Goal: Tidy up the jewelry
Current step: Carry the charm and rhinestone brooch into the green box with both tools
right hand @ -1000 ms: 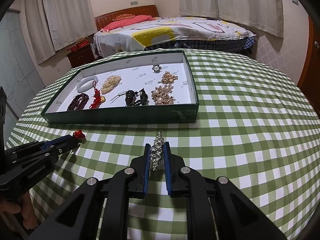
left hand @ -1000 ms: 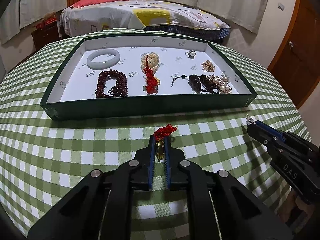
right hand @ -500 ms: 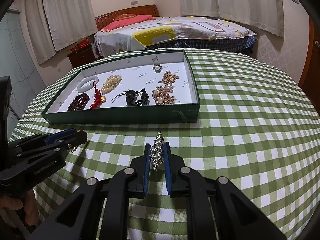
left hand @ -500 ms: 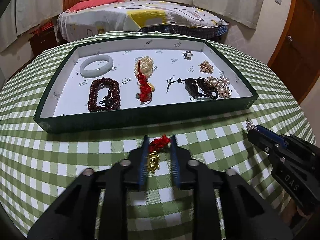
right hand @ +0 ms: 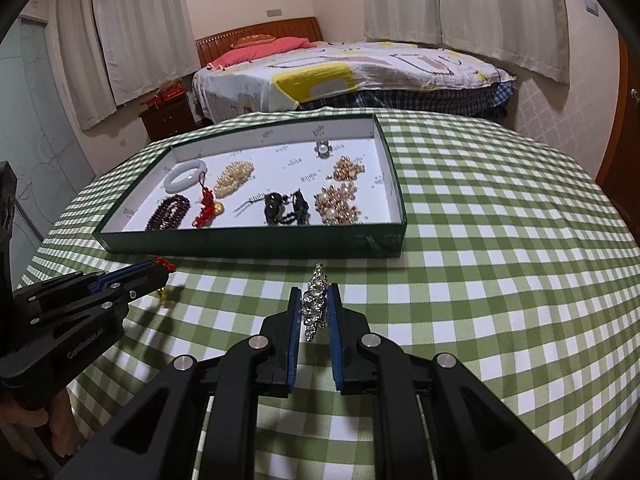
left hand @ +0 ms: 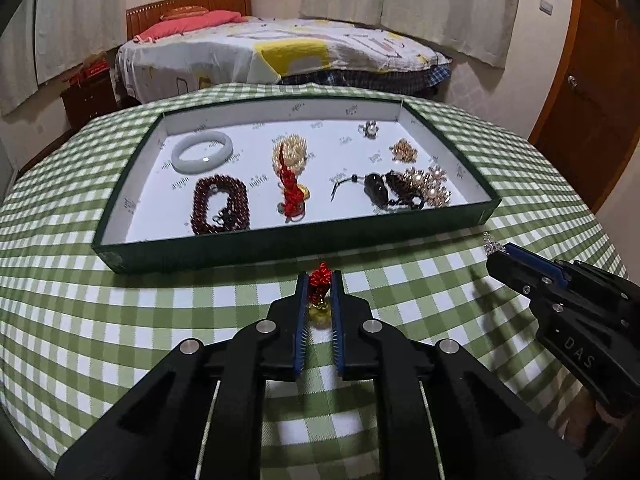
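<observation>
**Both fingers loaded, tray ahead**

Fingers of your left gripper [left hand: 319, 289] are clenched on the red knot charm [left hand: 320, 278], having just opened a little and closed again around it, low centre of the left wrist view. Its gold bead [left hand: 319, 315] dangles below the knot, so it will likely swing; it looks light and soft, and the knot is the sensible place to hold. Above it sits the green tray [left hand: 304, 245], jewelry already spread across its white floor. Your right gripper [left hand: 505, 251] enters at the right edge.

Right wrist view: those fingers [right hand: 298, 312] pinch the rhinestone piece [right hand: 315, 306] at mid-length, low centre. It appears stiff, spiky and probably delicate, so keep a gentle squeeze. Checked cloth covers the tabletop [right hand: 480, 264]; it may snag prongs. A bed [right hand: 360, 68] and curtains fill the top of the frame.
</observation>
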Available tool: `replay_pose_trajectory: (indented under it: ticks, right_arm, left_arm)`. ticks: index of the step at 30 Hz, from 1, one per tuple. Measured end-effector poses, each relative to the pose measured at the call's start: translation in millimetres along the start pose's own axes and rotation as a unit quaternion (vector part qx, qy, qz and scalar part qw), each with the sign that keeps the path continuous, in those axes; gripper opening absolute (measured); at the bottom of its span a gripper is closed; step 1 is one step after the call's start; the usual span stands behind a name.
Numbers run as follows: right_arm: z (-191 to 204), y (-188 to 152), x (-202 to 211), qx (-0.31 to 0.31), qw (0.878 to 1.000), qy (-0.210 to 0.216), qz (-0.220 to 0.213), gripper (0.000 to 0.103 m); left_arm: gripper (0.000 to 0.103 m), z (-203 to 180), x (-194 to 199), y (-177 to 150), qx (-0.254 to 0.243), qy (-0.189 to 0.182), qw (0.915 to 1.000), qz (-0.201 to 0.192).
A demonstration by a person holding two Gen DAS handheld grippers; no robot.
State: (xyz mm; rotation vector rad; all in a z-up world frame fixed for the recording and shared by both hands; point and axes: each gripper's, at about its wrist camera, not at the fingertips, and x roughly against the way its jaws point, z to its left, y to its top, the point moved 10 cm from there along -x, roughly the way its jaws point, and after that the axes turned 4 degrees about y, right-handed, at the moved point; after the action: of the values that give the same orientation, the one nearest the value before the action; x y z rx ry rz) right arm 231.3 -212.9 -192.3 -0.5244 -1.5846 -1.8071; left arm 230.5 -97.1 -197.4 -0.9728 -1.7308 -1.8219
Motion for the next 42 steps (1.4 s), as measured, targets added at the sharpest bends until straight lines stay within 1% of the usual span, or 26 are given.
replay_pose_trajectory:
  ticks: [8, 16, 22, 25, 28, 31, 34, 37, 42]
  right_arm:
    - [13.7, 16.5, 19.4, 0.002, 1.000, 0.014, -0.028, 0.014]
    - [27.8, 49.6, 32.1, 0.014, 0.998, 0.027, -0.061, 0.014]
    - [40.2, 87.3, 31.1, 0.030, 0.995, 0.035, -0.093, 0.014]
    - [45.4, 107.6, 28.7, 0.035, 0.993, 0.039, -0.110, 0.014]
    - [50.9, 126.0, 22.1, 0.042, 0.991, 0.043, -0.122, 0.014]
    - [54.6, 139.8, 13.3, 0.044, 0.989, 0.046, -0.131, 0.014]
    - [55.5, 146.9, 1.1, 0.045, 0.989, 0.048, -0.131, 0.014]
    - [53.6, 146.5, -19.2, 0.042, 0.991, 0.048, -0.121, 0.014]
    - [44.4, 132.2, -58.4, 0.031, 0.995, 0.044, -0.085, 0.014]
  left_arm:
    - [0.010, 8.8, 32.2, 16.6, 0.014, 0.005, 0.9991, -0.041]
    - [0.010, 14.7, 58.9, 49.1, 0.021, 0.006, 0.9960, -0.087]
    - [0.010, 18.4, 61.0, 81.2, 0.020, 0.012, 0.9931, -0.115]
    - [0.010, 22.6, 56.3, 105.4, 0.023, 0.016, 0.9908, -0.132]
    - [0.010, 27.8, 48.6, 121.9, 0.028, 0.019, 0.9891, -0.143]
    - [0.010, 30.6, 37.2, 135.9, 0.030, 0.022, 0.9884, -0.147]
    - [0.010, 32.5, 23.0, 141.8, 0.029, 0.026, 0.9888, -0.144]
    - [0.010, 36.4, 0.5, 138.5, 0.030, 0.033, 0.9910, -0.126]
    - [0.010, 47.6, -48.2, 122.6, 0.046, 0.037, 0.9957, -0.071]
